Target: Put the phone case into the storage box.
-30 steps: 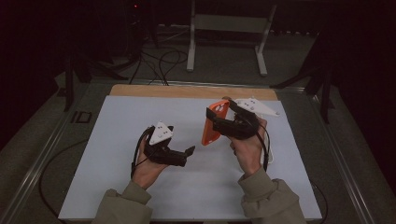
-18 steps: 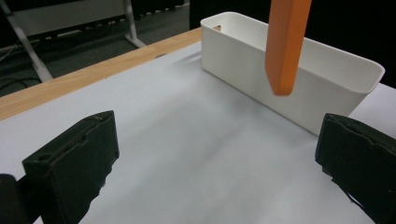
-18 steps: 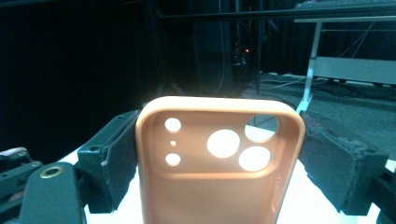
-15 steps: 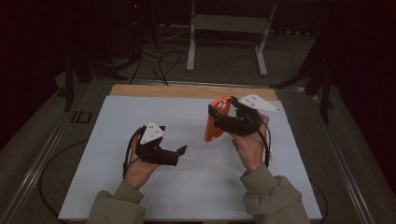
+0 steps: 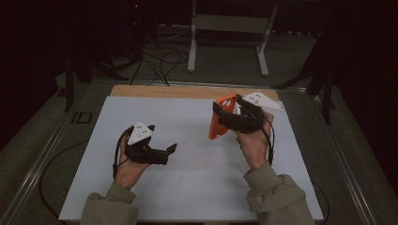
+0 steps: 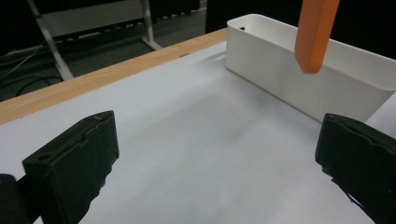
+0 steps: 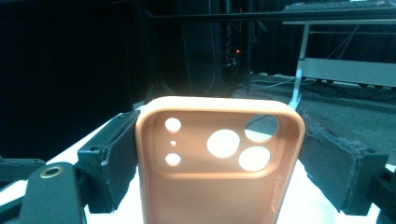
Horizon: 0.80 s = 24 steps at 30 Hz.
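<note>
No text, label, brand, number or sign can be read anywhere in these views: the orange phone case (image 7: 219, 163) shows plain surfaces with camera holes, the white bin (image 6: 299, 70) is unmarked, and the white mat (image 5: 187, 159) on the table carries no print
</note>
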Available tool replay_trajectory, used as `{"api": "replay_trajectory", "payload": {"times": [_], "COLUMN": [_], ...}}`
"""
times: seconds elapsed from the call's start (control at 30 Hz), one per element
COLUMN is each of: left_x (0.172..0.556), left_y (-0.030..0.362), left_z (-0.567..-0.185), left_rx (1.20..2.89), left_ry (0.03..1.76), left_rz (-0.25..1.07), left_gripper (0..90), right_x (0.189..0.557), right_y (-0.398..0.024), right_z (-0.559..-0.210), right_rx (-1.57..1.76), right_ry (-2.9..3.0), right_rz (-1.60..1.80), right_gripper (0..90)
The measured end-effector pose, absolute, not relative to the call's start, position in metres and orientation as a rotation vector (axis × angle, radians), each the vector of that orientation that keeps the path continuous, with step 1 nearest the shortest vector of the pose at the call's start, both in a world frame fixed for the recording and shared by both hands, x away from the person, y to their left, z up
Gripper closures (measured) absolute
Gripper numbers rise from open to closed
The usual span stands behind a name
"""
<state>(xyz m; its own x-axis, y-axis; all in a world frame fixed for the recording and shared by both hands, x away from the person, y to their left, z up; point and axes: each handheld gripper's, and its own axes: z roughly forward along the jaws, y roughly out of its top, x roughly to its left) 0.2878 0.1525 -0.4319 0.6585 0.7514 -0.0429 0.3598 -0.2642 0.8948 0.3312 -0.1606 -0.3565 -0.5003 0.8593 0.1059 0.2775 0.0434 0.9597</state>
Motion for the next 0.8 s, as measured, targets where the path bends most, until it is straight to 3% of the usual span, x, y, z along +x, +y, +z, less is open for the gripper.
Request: {"api": "replay_trajectory", "payload": {"times": [0.8], "left_x": [0.277], "left_y": [0.2], "left_z": [-0.443], "left_rx": [1.833], "left_ry": [0.943], "left_rz": [0.569], "left_gripper": [0.2], "right_x": [0.345], "right_y": [-0.17], "right_z": [-0.359], "right_rx": [1.153], "right_ry": [1.802], "right_rz": [1.41], "right_gripper": [16.6]}}
